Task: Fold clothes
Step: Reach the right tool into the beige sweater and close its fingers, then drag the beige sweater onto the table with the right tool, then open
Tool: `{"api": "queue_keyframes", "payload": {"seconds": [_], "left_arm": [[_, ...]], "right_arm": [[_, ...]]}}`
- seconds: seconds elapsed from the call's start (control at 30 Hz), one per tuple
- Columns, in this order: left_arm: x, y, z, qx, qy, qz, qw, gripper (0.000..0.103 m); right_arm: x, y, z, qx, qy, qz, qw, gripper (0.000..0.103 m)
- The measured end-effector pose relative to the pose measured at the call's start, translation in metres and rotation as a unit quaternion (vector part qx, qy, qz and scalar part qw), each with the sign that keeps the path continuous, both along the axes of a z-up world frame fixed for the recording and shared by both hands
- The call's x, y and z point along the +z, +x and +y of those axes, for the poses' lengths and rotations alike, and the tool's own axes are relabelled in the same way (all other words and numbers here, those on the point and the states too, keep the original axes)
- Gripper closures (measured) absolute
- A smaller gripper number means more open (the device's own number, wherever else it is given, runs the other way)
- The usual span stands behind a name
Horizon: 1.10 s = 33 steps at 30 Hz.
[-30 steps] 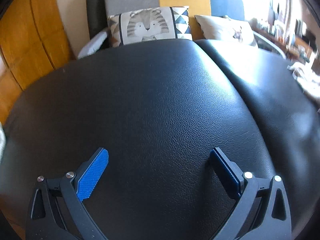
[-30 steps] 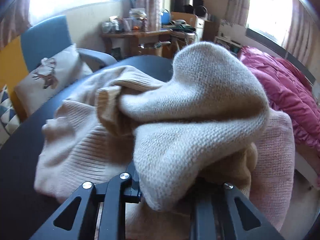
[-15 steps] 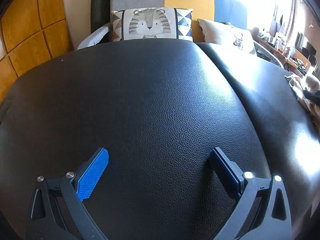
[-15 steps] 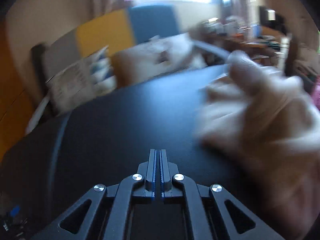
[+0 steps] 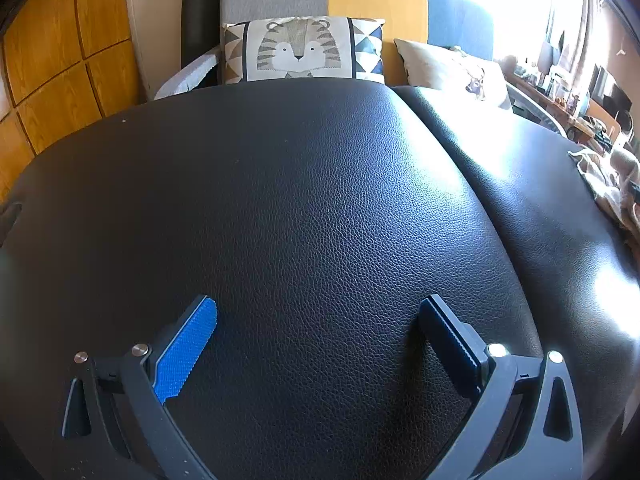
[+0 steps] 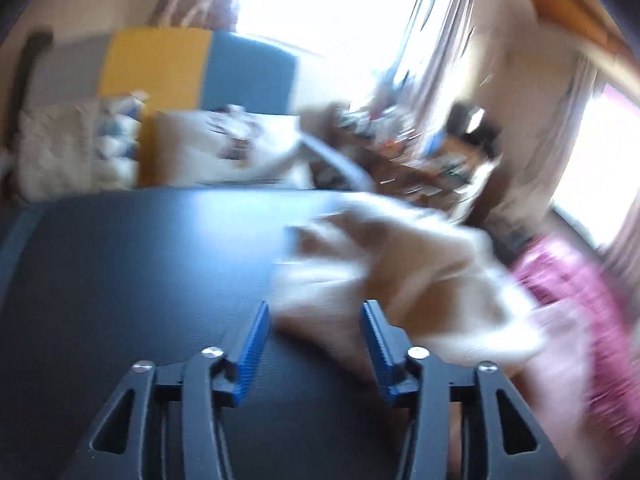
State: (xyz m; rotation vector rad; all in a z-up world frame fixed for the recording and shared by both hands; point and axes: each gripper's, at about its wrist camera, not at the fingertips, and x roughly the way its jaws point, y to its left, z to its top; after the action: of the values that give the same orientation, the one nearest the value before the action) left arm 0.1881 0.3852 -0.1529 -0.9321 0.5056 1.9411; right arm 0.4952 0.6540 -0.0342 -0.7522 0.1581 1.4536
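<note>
Glossy pebbled leather cushion [image 5: 320, 208]

claws: 2 [image 5: 318, 316] [image 6: 314, 316] | cushions: 2 [image 5: 300, 50] [image 5: 452, 66] | cream garments: seemingly 1 [image 6: 400, 272]

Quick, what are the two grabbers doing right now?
Left gripper: open, holding nothing.
Right gripper: open, with the cream sweater just ahead.

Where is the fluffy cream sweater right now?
The cream sweater lies crumpled on the black leather surface, just ahead and right of the open right gripper, beside something pink. The left wrist view shows it at the far right edge.
</note>
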Motion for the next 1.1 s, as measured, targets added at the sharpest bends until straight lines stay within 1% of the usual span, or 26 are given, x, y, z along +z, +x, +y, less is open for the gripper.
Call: {"api": "queue_keyframes", "payload": {"seconds": [0.03,0.1,0.17,0.2,0.23,0.27,0.3,0.33,0.37,0.43,0.47,0.5,0.53,0.57,0.63,0.7,0.77,0.87,0.97,1.03,1.1], "left_arm": [[0.000,0.001,0.000,0.000,-0.001,0.003,1.0000,0.000],[0.001,0.001,0.000,0.000,-0.002,0.007,1.0000,0.000],[0.001,0.000,0.000,0.000,-0.003,0.007,1.0000,0.000],[0.001,0.000,0.000,0.000,-0.003,0.005,1.0000,0.000],[0.000,0.000,0.000,-0.001,-0.003,0.005,1.0000,0.000],[0.000,-0.001,0.000,-0.001,-0.003,0.004,1.0000,0.000],[0.000,-0.001,0.000,-0.001,-0.003,0.005,1.0000,0.000],[0.000,-0.002,-0.001,-0.001,-0.003,0.005,1.0000,0.000],[0.000,-0.002,-0.001,-0.002,-0.003,0.005,1.0000,0.000],[-0.001,-0.004,-0.001,-0.003,-0.003,0.005,1.0000,0.000],[-0.001,-0.005,-0.002,-0.004,-0.003,0.004,1.0000,0.000],[-0.001,-0.006,-0.001,-0.004,-0.003,0.004,1.0000,0.000],[-0.001,-0.006,-0.001,-0.005,-0.003,0.003,1.0000,0.000],[-0.001,-0.007,-0.001,-0.005,-0.003,0.003,1.0000,0.000],[-0.001,-0.009,-0.002,-0.006,-0.002,0.002,1.0000,0.000],[-0.002,-0.010,-0.002,-0.006,-0.002,0.001,1.0000,0.000],[-0.002,-0.011,-0.003,-0.006,-0.001,0.001,1.0000,0.000],[-0.002,-0.015,-0.003,-0.008,-0.002,0.001,1.0000,0.000],[-0.001,-0.019,-0.004,-0.009,-0.004,0.001,1.0000,0.000],[0.001,-0.018,-0.003,-0.007,-0.015,0.004,0.9998,0.000],[0.006,-0.017,0.000,-0.018,-0.018,0.011,0.9996,0.000]], "right_arm": [[-0.002,0.007,0.004,-0.012,0.002,-0.023,1.000,0.045],[-0.015,0.022,0.021,-0.041,-0.012,-0.074,0.996,0.044],[-0.029,0.037,0.038,-0.066,-0.042,-0.099,0.992,0.044],[-0.036,0.045,0.048,-0.071,-0.061,-0.096,0.991,0.043],[-0.041,0.055,0.051,-0.068,-0.075,-0.075,0.992,0.040],[-0.046,0.065,0.054,-0.065,-0.088,-0.053,0.993,0.039],[-0.046,0.072,0.057,-0.062,-0.095,-0.017,0.993,0.039],[-0.043,0.077,0.058,-0.063,-0.100,0.004,0.993,0.040],[-0.040,0.080,0.058,-0.059,-0.106,0.023,0.992,0.044],[-0.037,0.083,0.057,-0.041,-0.119,0.049,0.991,0.066],[-0.034,0.083,0.056,-0.036,-0.122,0.064,0.990,0.071],[-0.030,0.084,0.053,-0.031,-0.125,0.093,0.987,0.080],[-0.027,0.086,0.051,-0.027,-0.131,0.132,0.982,0.088],[-0.024,0.087,0.049,-0.022,-0.136,0.171,0.976,0.091],[-0.027,0.077,0.046,-0.005,-0.165,0.243,0.956,0.094],[-0.037,0.055,0.033,0.022,-0.192,0.271,0.943,0.095],[-0.047,0.031,0.018,0.043,-0.207,0.277,0.937,0.095],[-0.049,-0.005,-0.004,0.088,-0.209,0.291,0.929,0.095],[-0.044,-0.040,-0.022,0.127,-0.227,0.306,0.916,0.095],[-0.047,-0.065,-0.042,0.155,-0.246,0.322,0.901,0.095],[-0.048,-0.093,-0.061,0.186,-0.265,0.338,0.884,0.095]]}}
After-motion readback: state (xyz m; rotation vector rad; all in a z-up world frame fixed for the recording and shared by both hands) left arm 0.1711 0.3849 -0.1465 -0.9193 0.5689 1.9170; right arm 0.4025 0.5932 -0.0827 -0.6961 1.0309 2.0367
